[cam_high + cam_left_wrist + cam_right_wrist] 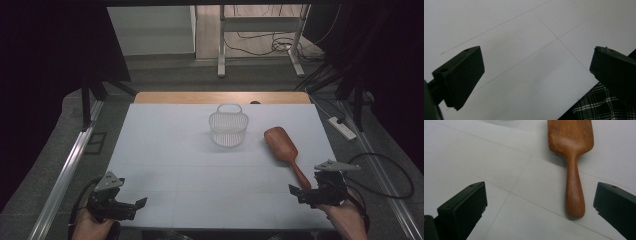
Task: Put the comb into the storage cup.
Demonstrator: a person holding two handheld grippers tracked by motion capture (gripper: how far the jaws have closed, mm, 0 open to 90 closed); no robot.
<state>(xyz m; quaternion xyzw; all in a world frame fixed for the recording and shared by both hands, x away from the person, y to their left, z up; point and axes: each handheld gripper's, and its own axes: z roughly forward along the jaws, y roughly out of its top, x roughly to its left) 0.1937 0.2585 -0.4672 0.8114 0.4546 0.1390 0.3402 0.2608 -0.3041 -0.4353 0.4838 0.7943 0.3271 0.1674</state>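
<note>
A pale grey table (pixel 200 165), crossed by thin seam lines, sits in a dim room with a strip of wood along its far edge and cables on the floor beyond. The right gripper (pixel 299 191) hovers low over the near right part of the table, its 2 black jaws spread wide with nothing between them but bare surface and, in the right gripper view, the tip of a handle. That handle belongs to a wooden hairbrush (pixel 286 150), which lies flat on the table just beyond the right gripper (pixel 540 202). The brush's long axis runs diagonally in the high view: the broad paddle head points away from the person and toward the table's middle, while the narrow handle points back toward the near right corner, ending close to the open jaws without touching them. The left gripper (pixel 138 204) rests near the front left edge, well apart from the brush, its 2 jaws likewise wide apart and empty over bare table (pixel 529 62). Farther out, near the middle of the far half, a small clear mesh basket (pixel 229 126) stands upright with its handle raised, just left of the brush head.
</note>
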